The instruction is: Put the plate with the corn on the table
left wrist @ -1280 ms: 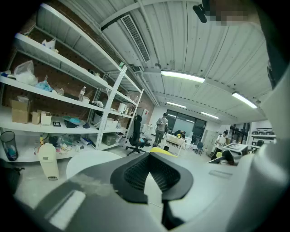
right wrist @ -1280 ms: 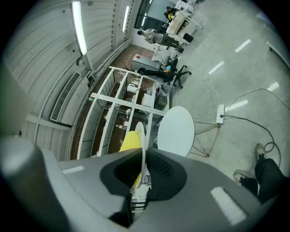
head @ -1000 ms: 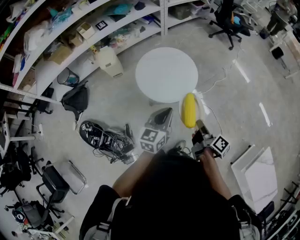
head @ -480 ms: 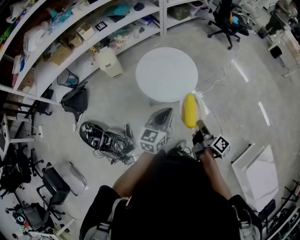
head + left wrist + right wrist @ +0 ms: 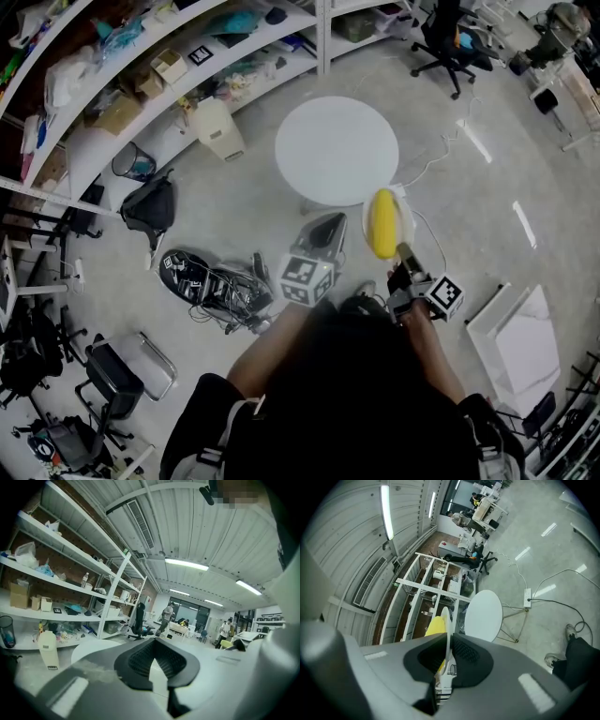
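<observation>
Holding: the right gripper (image 5: pixel 401 254) has its jaws closed on the thin rim of the plate (image 5: pixel 407 217).
Plate position: raised in the air over the floor, near the edge of the round white surface (image 5: pixel 336 150) but not touching it.
Corn: the yellow corn (image 5: pixel 382 222) lies on the plate.
Left gripper: the left gripper (image 5: pixel 323 234) has its jaws drawn together with nothing between them, and sits beside the right gripper.
</observation>
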